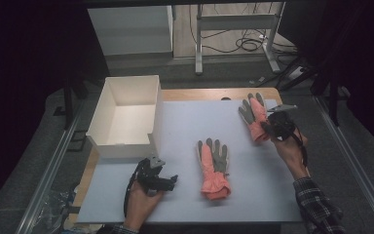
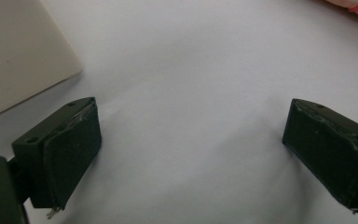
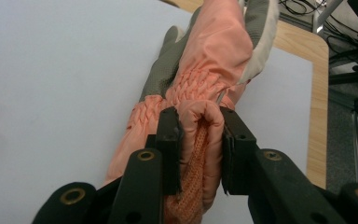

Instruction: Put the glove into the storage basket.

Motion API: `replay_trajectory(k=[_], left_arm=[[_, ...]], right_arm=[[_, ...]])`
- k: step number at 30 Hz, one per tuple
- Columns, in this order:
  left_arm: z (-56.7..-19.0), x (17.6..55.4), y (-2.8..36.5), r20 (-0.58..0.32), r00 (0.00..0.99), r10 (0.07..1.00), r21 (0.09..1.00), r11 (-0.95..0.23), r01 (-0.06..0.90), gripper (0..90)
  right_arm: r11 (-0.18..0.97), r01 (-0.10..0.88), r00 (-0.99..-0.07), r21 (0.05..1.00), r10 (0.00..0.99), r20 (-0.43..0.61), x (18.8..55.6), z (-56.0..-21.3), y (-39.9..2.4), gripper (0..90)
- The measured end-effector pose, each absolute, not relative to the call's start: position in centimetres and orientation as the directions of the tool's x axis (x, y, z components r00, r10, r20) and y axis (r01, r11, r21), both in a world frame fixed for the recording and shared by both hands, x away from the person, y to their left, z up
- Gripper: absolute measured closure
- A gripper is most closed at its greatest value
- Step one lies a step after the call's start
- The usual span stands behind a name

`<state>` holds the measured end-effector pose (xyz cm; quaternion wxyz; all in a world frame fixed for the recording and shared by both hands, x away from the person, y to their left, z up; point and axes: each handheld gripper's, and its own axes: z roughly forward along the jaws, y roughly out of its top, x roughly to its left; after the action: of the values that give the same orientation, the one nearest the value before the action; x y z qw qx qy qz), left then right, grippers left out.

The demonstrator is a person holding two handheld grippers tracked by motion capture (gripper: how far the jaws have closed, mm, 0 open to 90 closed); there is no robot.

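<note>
Right gripper view: the right tongs (image 3: 199,140) pinch the knitted cuff of a pink glove (image 3: 200,74), whose fingers trail away ahead of the jaws onto the grey mat (image 3: 51,70). From the high view, that glove (image 1: 255,117) lies just beyond the right tongs (image 1: 272,129), near the far corner of the counter (image 1: 209,94). A second pink glove (image 1: 213,165) lies between the two hands, and the white box (image 1: 126,114) stands just past the left tongs (image 1: 168,180). Those tongs are spread wide over bare mat, holding nothing. The grip looks narrow, on a fold of cuff only, so the slippery fabric could slide free if lifted quickly. Dangling fingers might also catch the box wall.
</note>
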<state>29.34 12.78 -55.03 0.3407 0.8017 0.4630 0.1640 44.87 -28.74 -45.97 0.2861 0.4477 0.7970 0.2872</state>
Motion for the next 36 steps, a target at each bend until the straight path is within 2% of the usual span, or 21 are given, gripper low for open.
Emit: replay_trajectory(k=[5,10,20,25,30,36], left_arm=[[-55.0,29.3,12.8,-0.052,0.518,0.854,0.698,-0.339,0.63,4.4],[-55.0,29.3,12.8,-0.052,0.518,0.854,0.698,-0.339,0.63,4.3],[-55.0,29.3,12.8,-0.052,0.518,0.854,0.698,-0.34,0.63,4.3],[-55.0,29.3,12.8,-0.052,0.518,0.854,0.699,-0.339,0.63,4.4],[-55.0,29.3,12.8,-0.052,0.518,0.854,0.699,-0.339,0.63,4.4],[-55.0,29.3,12.8,-0.052,0.518,0.854,0.699,-0.339,0.63,4.4]], right_arm=[[0.491,0.519,-0.478,0.7,0.845,-0.239,44.3,-46.6,-26.7,68.7],[0.5,0.501,-0.49,0.706,0.837,-0.245,44.0,-46.8,-25.5,66.0],[0.471,0.472,-0.577,0.745,0.804,-0.142,44.1,-46.3,-22.7,56.4],[0.509,0.449,-0.656,0.734,0.746,-0.117,44.3,-46.4,-19.8,48.8],[0.495,0.458,-0.659,0.739,0.746,-0.091,44.7,-46.2,-19.5,46.1],[0.442,0.51,-0.605,0.738,0.794,-0.058,46.4,-46.3,-20.9,46.2]])
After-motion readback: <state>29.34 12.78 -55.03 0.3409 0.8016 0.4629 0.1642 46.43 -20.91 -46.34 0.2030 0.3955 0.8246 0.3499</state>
